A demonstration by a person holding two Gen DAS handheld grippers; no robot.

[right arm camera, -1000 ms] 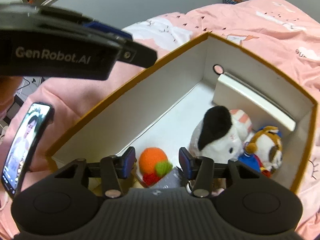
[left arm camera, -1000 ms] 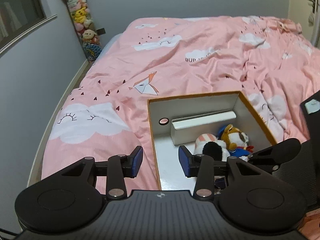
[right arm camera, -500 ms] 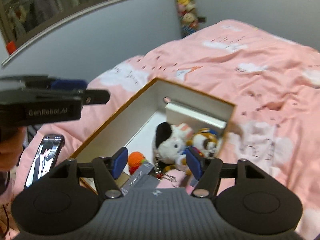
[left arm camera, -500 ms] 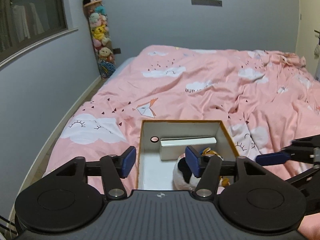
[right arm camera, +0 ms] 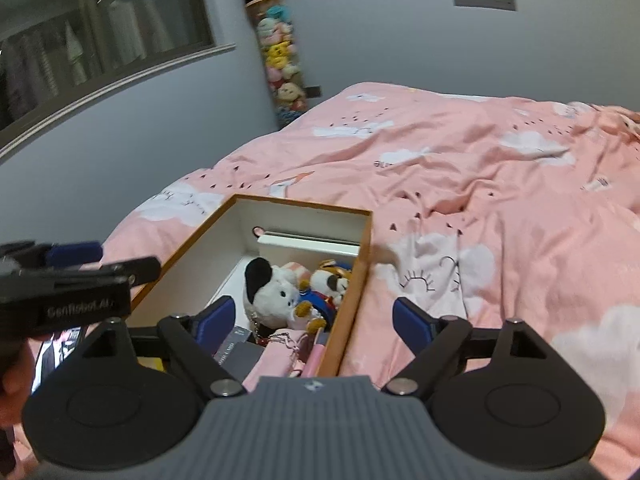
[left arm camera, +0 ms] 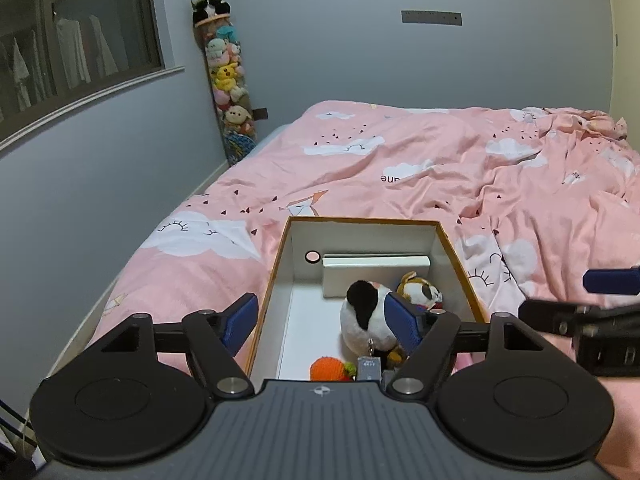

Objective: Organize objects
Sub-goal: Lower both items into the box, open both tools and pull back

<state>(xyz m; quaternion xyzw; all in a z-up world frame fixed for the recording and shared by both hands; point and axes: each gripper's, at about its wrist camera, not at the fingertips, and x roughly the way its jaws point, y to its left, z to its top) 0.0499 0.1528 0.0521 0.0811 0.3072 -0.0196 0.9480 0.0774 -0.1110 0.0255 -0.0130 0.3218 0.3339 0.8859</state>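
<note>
Left wrist view first: the left gripper (left arm camera: 322, 318) is spread wide with nothing between its 2 blue pads, hanging above the near end of an open cardboard box (left arm camera: 276, 264) that sits on a bed with a pink cloud-print duvet (left arm camera: 440, 160). Inside the box, a white plush dog with a black ear (left arm camera: 366, 318) sits toward the right side, and a smaller brown-and-white plush (left arm camera: 420, 290) is just beside it, both in front of a white inner divider (left arm camera: 374, 270) at the far end. An orange knitted ball (left arm camera: 328, 368) and a small grey card box (left arm camera: 370, 368) lie at the near end. The right gripper (left arm camera: 600, 308) pokes in from the right edge, off to the side of the box; can't tell its spread from here. A tall column of stuffed toys (left arm camera: 228, 80) with a panda on top stands in the corner by the window (left arm camera: 80, 40).

Right wrist view: the right gripper (right arm camera: 314, 316) is also wide apart and holding nothing, straddling the box's right wall (right arm camera: 350, 292). The plush dog (right arm camera: 272, 288) and the brown-and-white plush (right arm camera: 328, 284) lean together inside, with a pink item and a chain (right arm camera: 284, 338) at the near end. The left gripper (right arm camera: 72, 276) shows side-on at the left, a phone (right arm camera: 56, 348) with a lit screen under it.
</note>
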